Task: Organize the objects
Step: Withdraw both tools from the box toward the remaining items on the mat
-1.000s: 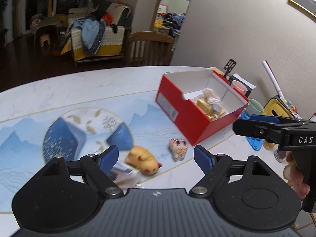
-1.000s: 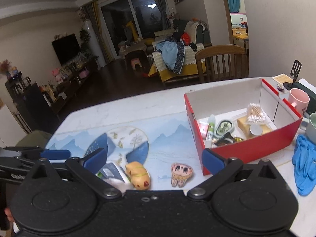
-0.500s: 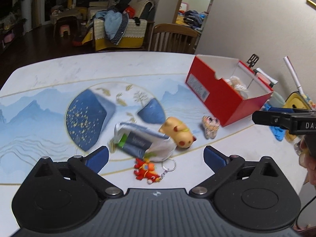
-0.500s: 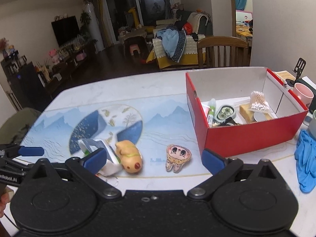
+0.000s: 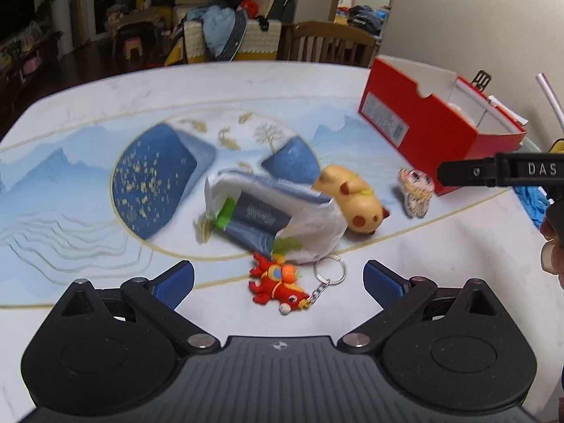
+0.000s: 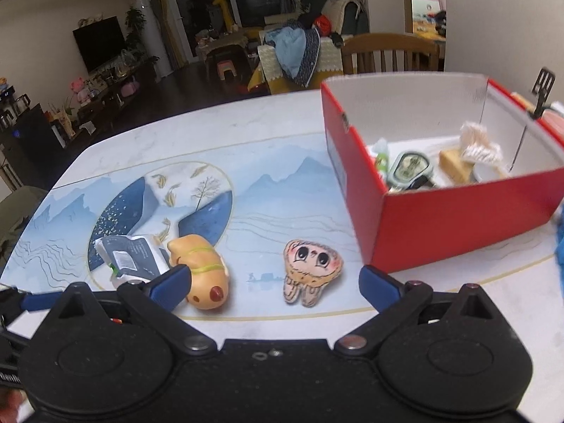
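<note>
1. The loose things lie on my worktop [image 5: 88,105]: a red keyring [image 5: 278,283], a white bag [image 5: 268,211] with a dark packet in it, a yellow pig [image 5: 352,201] and a flat doll face [image 5: 416,190].
2. The bag touches the pig; the keyring lies just in front of the bag; the doll face sits apart, between the pig and the red box [image 5: 423,130].
3. The red box [image 6: 458,218] stands open-topped on the worktop's right side, with small items inside.
4. My left tool [image 5: 278,278] hovers over the keyring, jaws spread fully wide, gripping nothing.
5. My right tool [image 6: 275,282] has its jaws wide apart, holding nothing; the pig [image 6: 204,275] and doll face [image 6: 310,268] show between its fingers.
6. A wooden chair [image 6: 391,53] stands beyond the worktop.
</note>
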`<state>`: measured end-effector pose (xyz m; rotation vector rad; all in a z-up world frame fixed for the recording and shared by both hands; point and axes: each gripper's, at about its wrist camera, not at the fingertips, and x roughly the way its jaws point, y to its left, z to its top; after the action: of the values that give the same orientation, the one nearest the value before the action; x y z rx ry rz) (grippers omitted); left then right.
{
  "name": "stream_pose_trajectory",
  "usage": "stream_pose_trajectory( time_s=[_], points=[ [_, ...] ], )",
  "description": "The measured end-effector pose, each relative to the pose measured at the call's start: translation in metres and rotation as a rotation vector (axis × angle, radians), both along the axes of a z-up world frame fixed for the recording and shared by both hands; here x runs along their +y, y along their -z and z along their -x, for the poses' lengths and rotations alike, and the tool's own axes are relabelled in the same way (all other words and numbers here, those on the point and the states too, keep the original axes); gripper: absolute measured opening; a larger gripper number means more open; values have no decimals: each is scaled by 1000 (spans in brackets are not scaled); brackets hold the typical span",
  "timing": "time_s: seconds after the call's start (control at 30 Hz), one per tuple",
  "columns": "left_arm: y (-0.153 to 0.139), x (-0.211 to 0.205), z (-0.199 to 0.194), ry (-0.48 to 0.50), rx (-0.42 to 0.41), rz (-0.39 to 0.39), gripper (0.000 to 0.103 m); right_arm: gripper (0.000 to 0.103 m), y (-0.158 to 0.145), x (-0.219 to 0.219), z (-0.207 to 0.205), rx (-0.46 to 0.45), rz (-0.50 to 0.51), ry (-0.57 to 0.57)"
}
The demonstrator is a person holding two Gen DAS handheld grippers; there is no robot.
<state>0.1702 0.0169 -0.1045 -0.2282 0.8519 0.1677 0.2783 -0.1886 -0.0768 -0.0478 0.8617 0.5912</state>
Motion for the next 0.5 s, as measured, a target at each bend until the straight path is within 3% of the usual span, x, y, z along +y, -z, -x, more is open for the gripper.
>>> stream_pose_trajectory(
  time_s=[0.5],
  points=[
    [30, 11, -15, -34, 50, 10, 103, 86, 40, 9, -44, 163, -15, 192]
  ],
)
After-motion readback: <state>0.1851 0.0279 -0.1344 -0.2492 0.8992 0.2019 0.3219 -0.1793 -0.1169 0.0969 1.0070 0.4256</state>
